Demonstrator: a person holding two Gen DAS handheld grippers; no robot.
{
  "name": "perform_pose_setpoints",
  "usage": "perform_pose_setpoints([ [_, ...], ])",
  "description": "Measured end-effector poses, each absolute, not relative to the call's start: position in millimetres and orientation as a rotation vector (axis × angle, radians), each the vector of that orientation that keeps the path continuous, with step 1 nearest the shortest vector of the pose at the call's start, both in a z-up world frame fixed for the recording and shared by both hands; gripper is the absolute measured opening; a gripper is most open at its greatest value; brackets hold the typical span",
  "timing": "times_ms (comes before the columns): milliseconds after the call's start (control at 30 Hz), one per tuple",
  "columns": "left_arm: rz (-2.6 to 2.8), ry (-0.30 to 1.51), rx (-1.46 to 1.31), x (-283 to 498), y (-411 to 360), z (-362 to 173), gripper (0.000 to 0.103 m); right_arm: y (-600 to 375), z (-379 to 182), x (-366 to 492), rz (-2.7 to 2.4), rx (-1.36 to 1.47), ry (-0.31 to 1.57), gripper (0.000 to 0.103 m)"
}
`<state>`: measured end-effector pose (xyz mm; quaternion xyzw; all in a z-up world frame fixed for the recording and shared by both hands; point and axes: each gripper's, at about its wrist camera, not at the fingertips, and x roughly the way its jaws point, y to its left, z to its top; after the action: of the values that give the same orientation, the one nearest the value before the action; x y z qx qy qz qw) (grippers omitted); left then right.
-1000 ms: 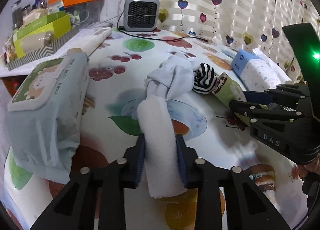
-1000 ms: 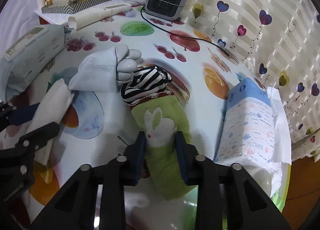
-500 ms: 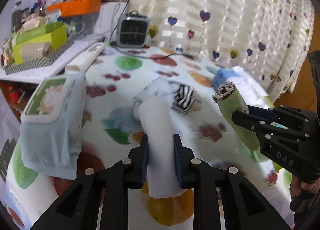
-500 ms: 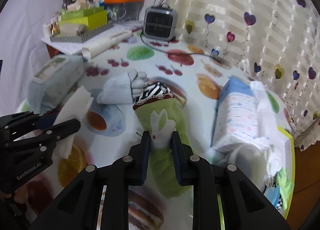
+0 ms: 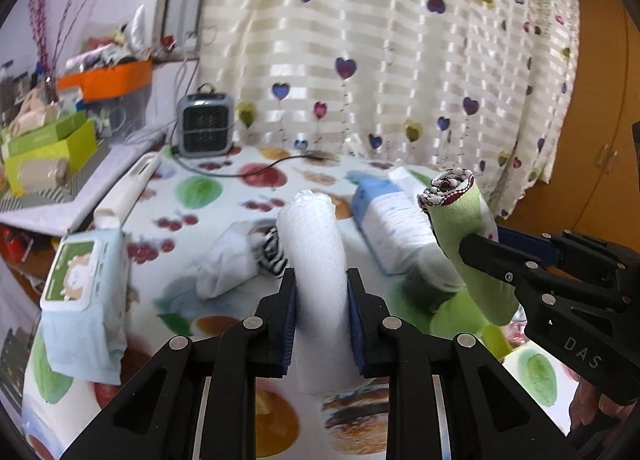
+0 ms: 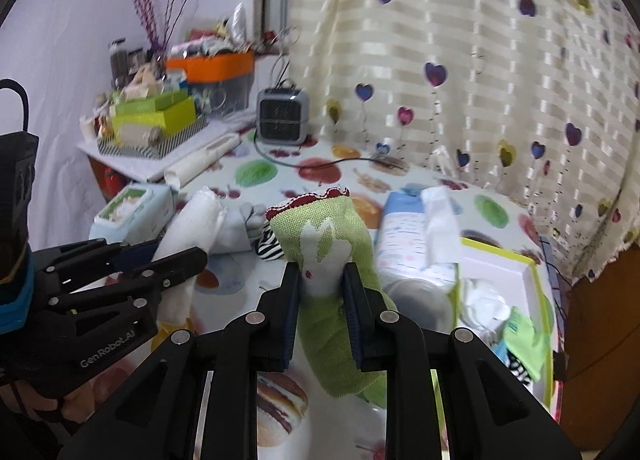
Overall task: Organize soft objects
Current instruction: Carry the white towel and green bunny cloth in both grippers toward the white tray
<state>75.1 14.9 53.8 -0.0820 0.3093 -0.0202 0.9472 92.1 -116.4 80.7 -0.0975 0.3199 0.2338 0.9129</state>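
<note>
My left gripper (image 5: pixel 321 292) is shut on a rolled white towel (image 5: pixel 316 244), held up off the table and pointing away. My right gripper (image 6: pixel 322 284) is shut on a rolled green cloth with a white rabbit (image 6: pixel 326 244), also lifted. In the left wrist view the green roll (image 5: pixel 468 236) and the right gripper (image 5: pixel 516 256) show at the right. In the right wrist view the white towel (image 6: pixel 192 228) and the left gripper (image 6: pixel 164 260) show at the left. A pale blue sock bundle (image 5: pixel 232 256) and a black-and-white striped sock (image 5: pixel 272 252) lie on the table behind.
A wet-wipes pack (image 5: pixel 86 292) lies at the left table edge. A blue tissue pack (image 5: pixel 392 228) lies right of centre. A white box with a green rim (image 6: pixel 504 292) holds small cloth items at the right. A grey heater (image 5: pixel 206 126) stands at the back. Clutter fills the left shelf.
Both grippers have risen off the table with their rolls, the white towel and the green cloth. The socks stayed on the table and now sit lower and farther in both views.
</note>
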Motion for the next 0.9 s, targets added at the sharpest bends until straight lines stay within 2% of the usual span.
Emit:
perform_pose_setpoints([
  [367, -0.141, 0.593, -0.109, 69, -37, 73, 0.022, -161, 95, 69, 0.412, -0.117, 0.622, 0.022],
  [900, -0.234, 0.619, -0.069, 75, -84, 68, 0.022, -203, 89, 61, 0.325, -0.047, 0.628, 0.022],
])
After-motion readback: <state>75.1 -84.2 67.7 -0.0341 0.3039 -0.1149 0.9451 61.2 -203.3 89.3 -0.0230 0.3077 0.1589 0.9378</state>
